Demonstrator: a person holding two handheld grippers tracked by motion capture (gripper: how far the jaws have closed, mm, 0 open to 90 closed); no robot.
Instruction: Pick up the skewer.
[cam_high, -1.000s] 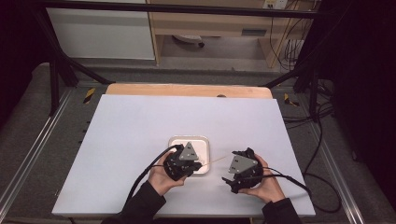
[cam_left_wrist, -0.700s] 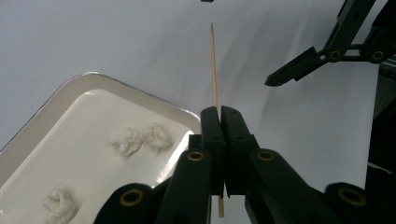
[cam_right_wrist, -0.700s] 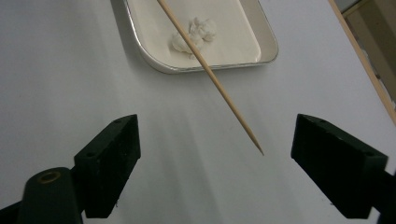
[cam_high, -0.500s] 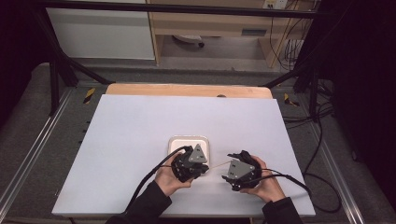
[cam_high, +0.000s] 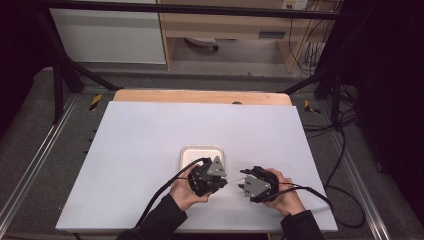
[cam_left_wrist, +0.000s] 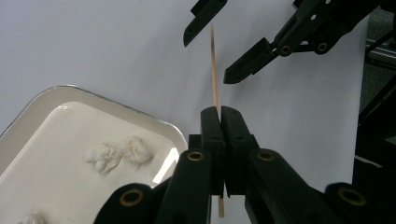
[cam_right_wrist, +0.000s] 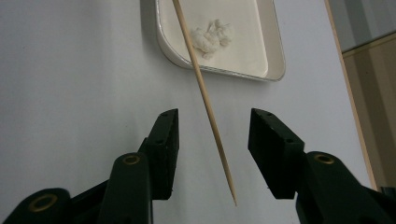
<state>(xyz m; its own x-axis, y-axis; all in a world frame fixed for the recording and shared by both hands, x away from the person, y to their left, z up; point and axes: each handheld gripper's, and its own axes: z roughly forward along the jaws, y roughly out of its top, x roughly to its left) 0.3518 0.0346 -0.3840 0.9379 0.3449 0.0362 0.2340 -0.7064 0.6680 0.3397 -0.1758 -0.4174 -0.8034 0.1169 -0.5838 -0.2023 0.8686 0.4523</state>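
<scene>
My left gripper (cam_left_wrist: 220, 112) is shut on a thin wooden skewer (cam_left_wrist: 214, 70), which sticks out past its jaw tips. The skewer's pointed end (cam_right_wrist: 201, 88) lies between the jaws of my right gripper (cam_right_wrist: 212, 130). Those jaws have just been closing, but there is still a gap on each side of the stick. In the high view the left gripper (cam_high: 222, 181) and the right gripper (cam_high: 243, 183) face each other near the table's front edge, with the skewer (cam_high: 234, 180) between them. A white tray (cam_high: 187, 152) with small white lumps (cam_left_wrist: 119, 153) sits just behind the left hand.
A white sheet (cam_high: 150, 135) covers the table and a wooden edge (cam_high: 200, 96) shows at the far side. Black cables (cam_high: 160, 197) trail from both grippers toward the front. Dark frame posts and floor cables stand around the table.
The left gripper has turned toward the right one, so the skewer now spans the gap between them. The right hand has stayed where it was, and its jaws stand narrower.
</scene>
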